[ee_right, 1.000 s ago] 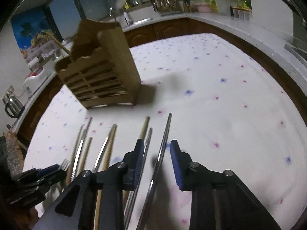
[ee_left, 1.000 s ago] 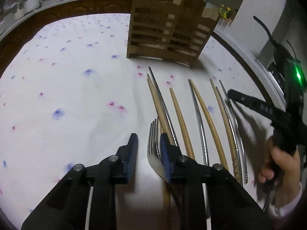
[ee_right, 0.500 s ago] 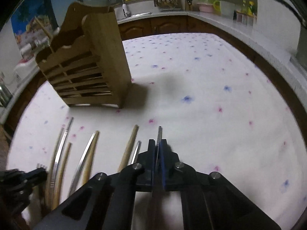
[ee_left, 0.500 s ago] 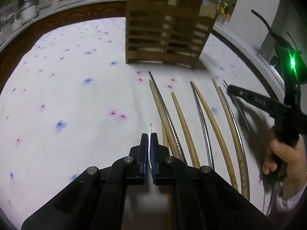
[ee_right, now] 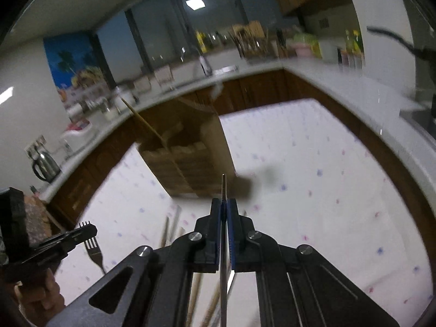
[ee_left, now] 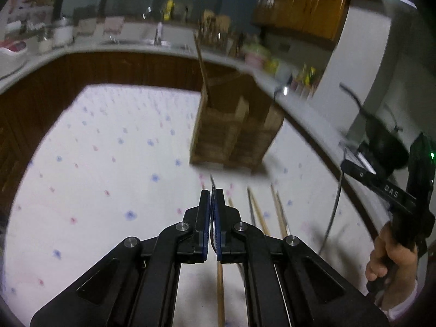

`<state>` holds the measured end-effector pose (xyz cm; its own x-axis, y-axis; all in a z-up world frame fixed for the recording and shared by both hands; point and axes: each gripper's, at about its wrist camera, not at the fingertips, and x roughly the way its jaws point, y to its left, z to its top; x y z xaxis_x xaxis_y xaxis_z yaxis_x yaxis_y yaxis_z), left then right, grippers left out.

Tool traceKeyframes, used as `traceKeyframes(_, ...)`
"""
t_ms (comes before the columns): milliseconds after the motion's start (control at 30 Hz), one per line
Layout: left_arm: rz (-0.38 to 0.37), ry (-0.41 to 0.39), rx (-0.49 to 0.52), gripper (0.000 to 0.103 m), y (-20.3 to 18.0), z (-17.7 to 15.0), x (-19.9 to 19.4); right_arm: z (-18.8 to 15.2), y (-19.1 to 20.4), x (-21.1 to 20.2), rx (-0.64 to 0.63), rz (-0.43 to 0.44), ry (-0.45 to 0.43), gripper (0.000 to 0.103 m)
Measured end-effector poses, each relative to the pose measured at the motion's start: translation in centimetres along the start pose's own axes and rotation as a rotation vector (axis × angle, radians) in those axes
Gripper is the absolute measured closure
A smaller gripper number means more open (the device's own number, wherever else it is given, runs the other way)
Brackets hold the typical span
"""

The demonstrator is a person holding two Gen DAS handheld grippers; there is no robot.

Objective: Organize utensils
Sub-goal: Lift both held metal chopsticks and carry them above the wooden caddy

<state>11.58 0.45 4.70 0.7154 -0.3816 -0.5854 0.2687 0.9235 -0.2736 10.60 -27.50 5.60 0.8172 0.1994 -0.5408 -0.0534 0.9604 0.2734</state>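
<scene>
Floral tablecloth (ee_left: 109, 163) farther below — both tools raised, utensils gripped.

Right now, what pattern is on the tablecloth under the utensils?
White tablecloth scattered with small blue and pink floral spots, clearest in the right wrist view.

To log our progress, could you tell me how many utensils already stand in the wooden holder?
1: a wooden stick leans out of the wooden holder near its left side. Shorter pieces inside may be hidden.
</scene>
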Motion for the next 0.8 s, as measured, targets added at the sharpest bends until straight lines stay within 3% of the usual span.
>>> traceKeyframes(133,0.016,-0.076,0.004,0.101,0.1,1.2,-2.2,1.9,1.2,-2.4,-0.021,0.032,-0.077,0.099)
traceKeyframes(300,0.031,-0.117,0.007,0.101,0.5,2.1,-3.2,2.8,2.4,-3.4,-0.039,0.052,-0.121,0.099)
traceKeyframes(800,0.055,-0.179,0.004,0.101,1.1,5.0,-3.3,4.2,2.5,-3.4,-0.042,0.075,-0.159,0.099)
